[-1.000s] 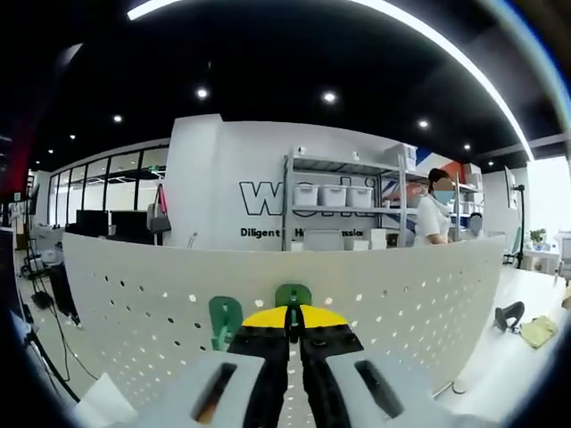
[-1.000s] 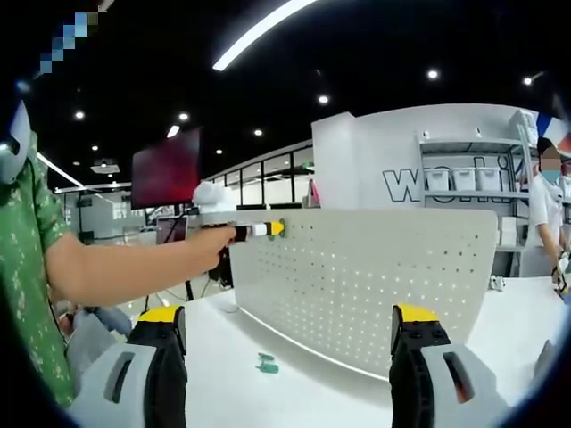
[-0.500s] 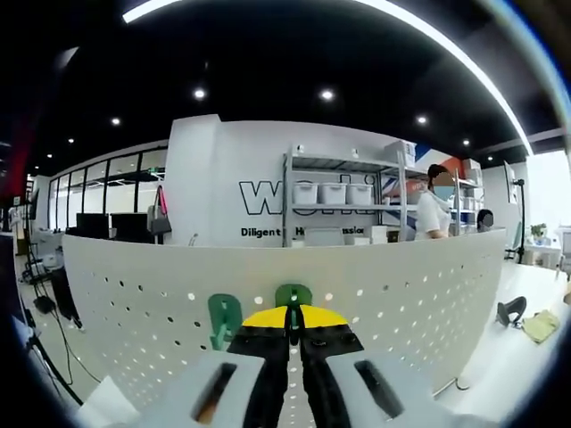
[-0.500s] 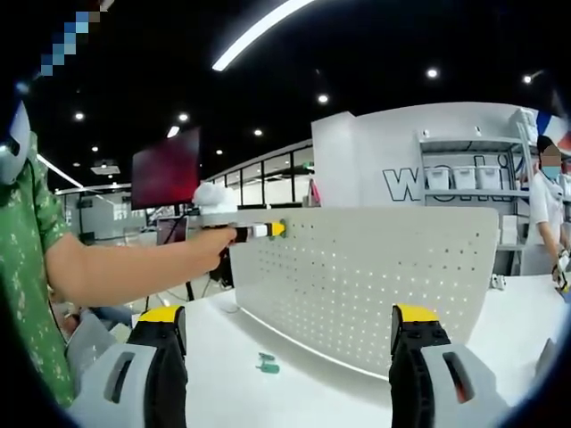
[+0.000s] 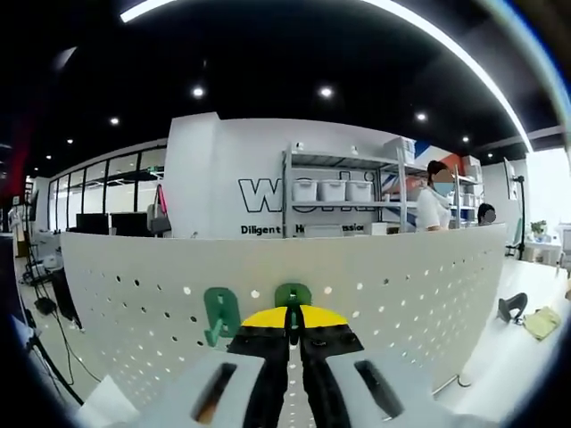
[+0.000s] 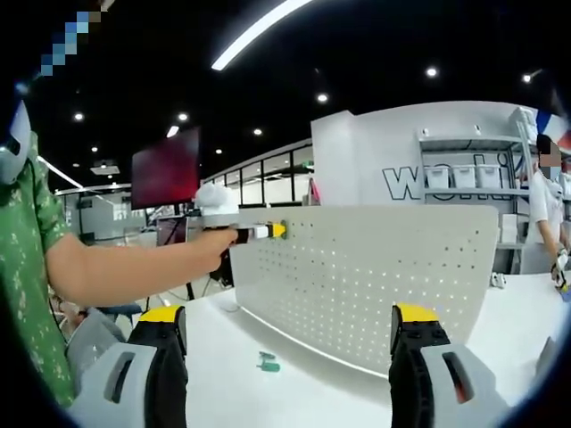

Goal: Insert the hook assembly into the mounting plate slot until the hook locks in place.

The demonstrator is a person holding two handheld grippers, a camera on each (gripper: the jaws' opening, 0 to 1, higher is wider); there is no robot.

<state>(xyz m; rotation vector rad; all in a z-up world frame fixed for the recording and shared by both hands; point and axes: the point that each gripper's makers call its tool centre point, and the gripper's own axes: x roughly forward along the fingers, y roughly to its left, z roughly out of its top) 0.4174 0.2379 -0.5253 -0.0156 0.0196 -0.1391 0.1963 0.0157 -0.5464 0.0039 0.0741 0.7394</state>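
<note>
The left tool [image 5: 294, 323] is gripping a green hook [image 5: 293, 295] against the pegboard plate [image 5: 401, 285]; beside it, a second hook [image 5: 220, 314] is sitting slightly higher than before. The right tool [image 6: 290, 334] is hanging wide above the counter [image 6: 268, 392].

Second green hook [image 5: 219, 314], at ten o'clock of the left gripper [image 5: 293, 323], is now seen further left and slightly higher on the pegboard [image 5: 401, 285] than before.
</note>
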